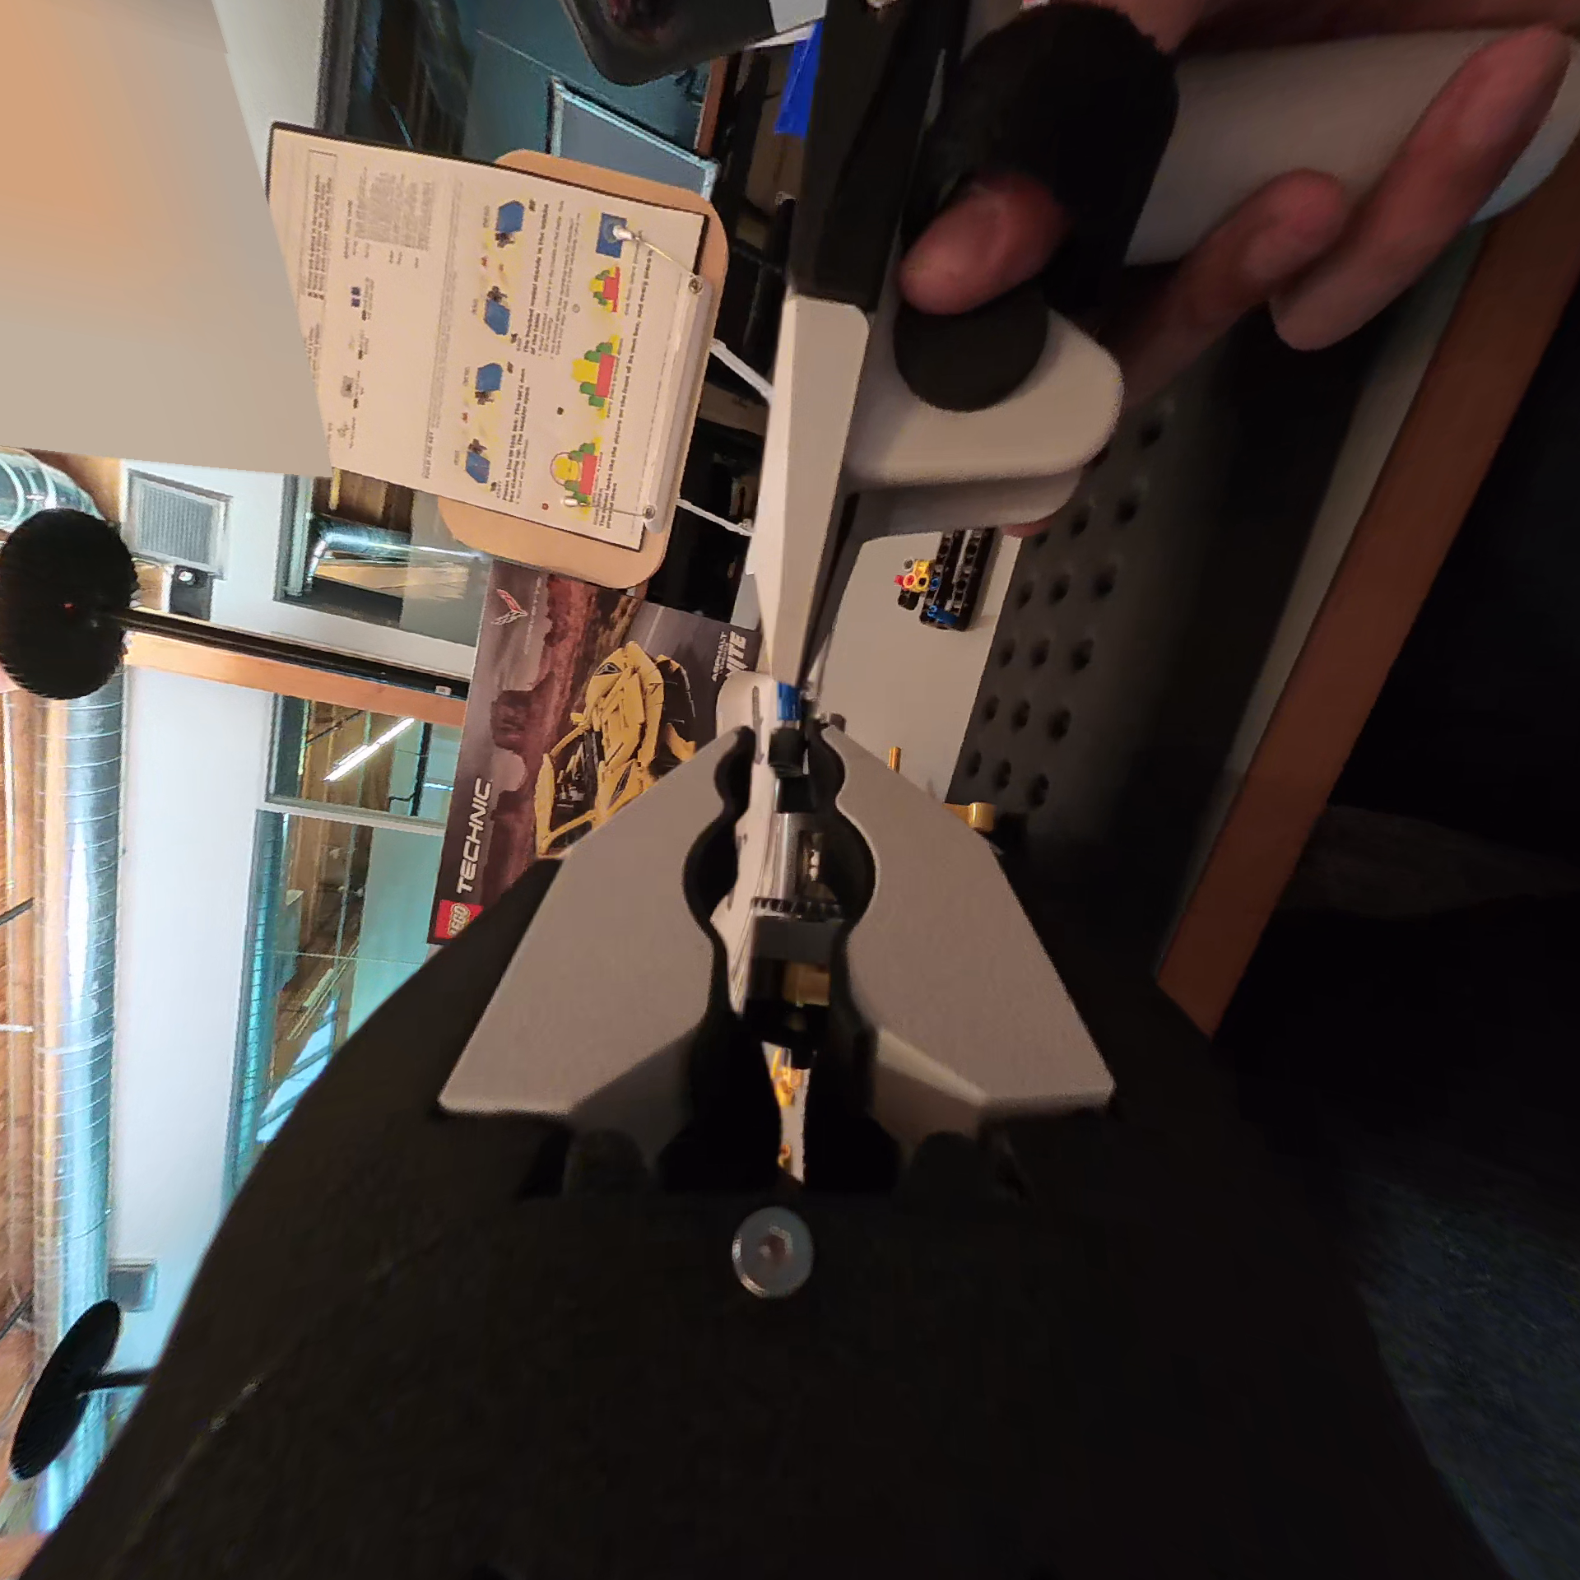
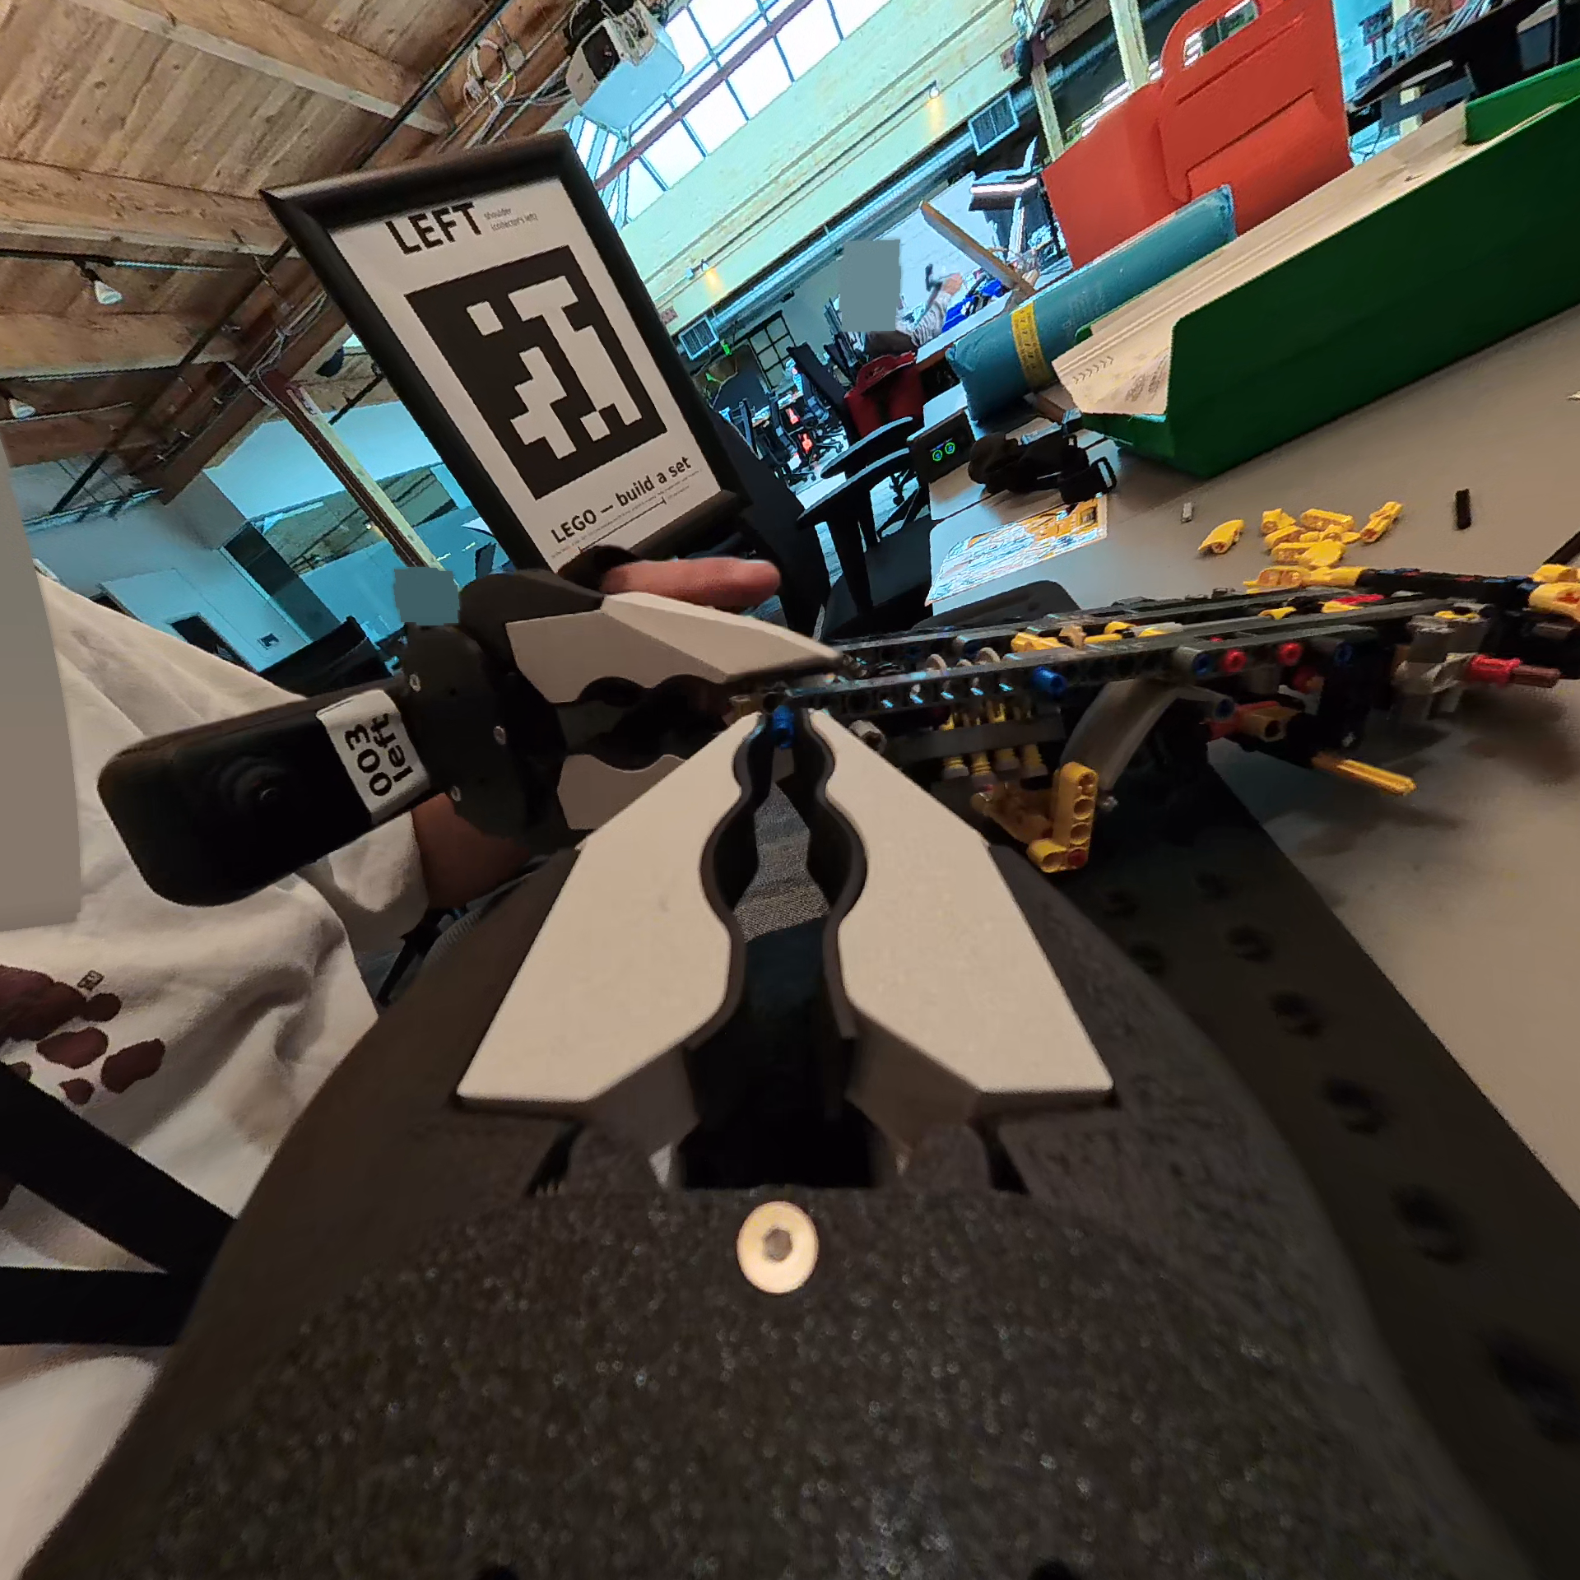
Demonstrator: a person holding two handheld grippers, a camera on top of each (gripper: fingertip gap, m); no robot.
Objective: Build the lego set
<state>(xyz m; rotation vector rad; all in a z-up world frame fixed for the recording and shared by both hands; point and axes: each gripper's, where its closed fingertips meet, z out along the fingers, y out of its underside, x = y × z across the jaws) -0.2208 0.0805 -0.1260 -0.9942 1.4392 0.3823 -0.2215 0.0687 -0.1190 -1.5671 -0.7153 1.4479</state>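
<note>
The long black Lego Technic chassis (image 2: 1111,650), with yellow, red and blue pins, lies over a black mat. My left gripper (image 2: 769,684) is shut on its near end. In the left wrist view its grey and black beams (image 1: 791,932) sit clamped between the left gripper's (image 1: 787,744) jaws. My right gripper (image 2: 782,727) is shut on a small blue pin (image 2: 781,727) and holds it against the chassis end, right beside the left gripper's tips. In the left wrist view the right gripper (image 1: 799,684) comes in from above with the blue pin (image 1: 791,697) at its tip.
Loose yellow pieces (image 2: 1308,530) lie on the grey table behind the chassis. A green box (image 2: 1368,342), a booklet (image 2: 1017,539) and a framed marker sign (image 2: 530,359) stand farther off. The set's box (image 1: 581,752), a clipboard (image 1: 513,342) and a small black subassembly (image 1: 949,581) show in the left wrist view. Less than 4 cm separates the two grippers' tips. From either gripper's tips it is about 20 cm to the small black subassembly (image 1: 949,581).
</note>
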